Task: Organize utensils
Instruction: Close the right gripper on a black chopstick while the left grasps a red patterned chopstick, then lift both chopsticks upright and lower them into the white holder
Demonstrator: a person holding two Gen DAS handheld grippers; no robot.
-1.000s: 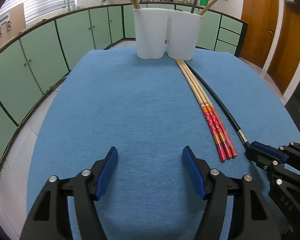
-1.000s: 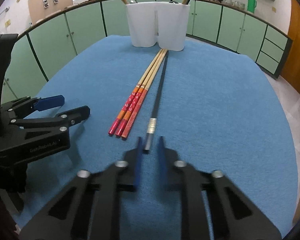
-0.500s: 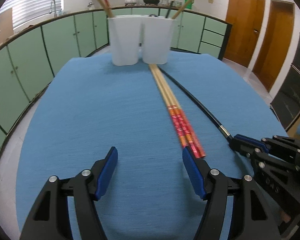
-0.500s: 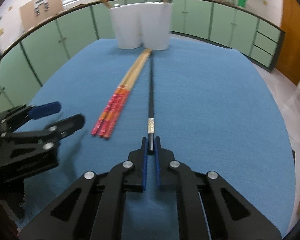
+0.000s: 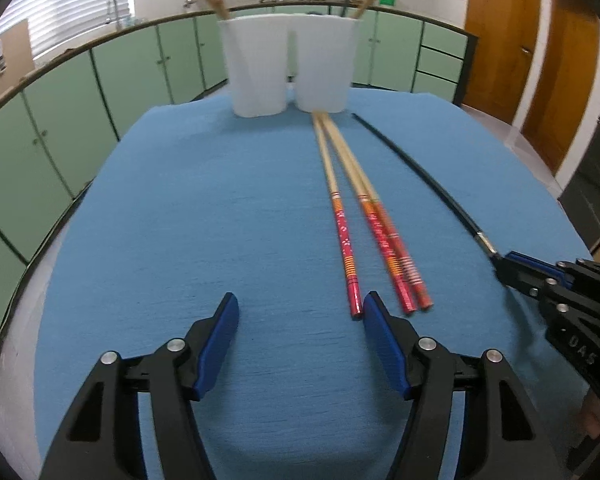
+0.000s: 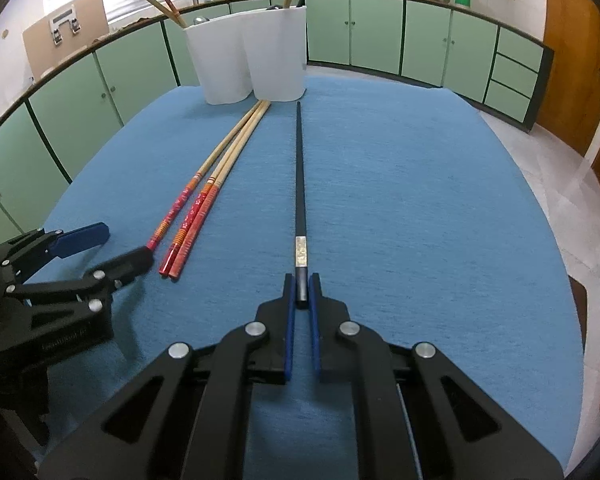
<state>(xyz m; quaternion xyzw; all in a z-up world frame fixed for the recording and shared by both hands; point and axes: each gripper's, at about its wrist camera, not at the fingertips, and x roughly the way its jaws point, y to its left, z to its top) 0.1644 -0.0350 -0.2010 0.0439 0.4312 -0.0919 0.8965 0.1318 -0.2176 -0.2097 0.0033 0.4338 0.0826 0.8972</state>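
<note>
Right gripper [image 6: 302,292] fingers clamped on black chopstick [image 6: 299,184]; left gripper [image 5: 300,316] fingers apart beside red chopsticks [image 5: 384,236] on table [image 5: 180,220].

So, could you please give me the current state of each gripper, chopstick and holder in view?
Right gripper: shut on the black chopstick's butt end.
Black chopstick: gripped, tip toward the holders.
Left gripper: open, empty, one fingertip beside a red end.
Three red-handled bamboo chopsticks: lying loose on the blue cloth.
Two white holders: upright, side by side, chopsticks standing in each.
</note>
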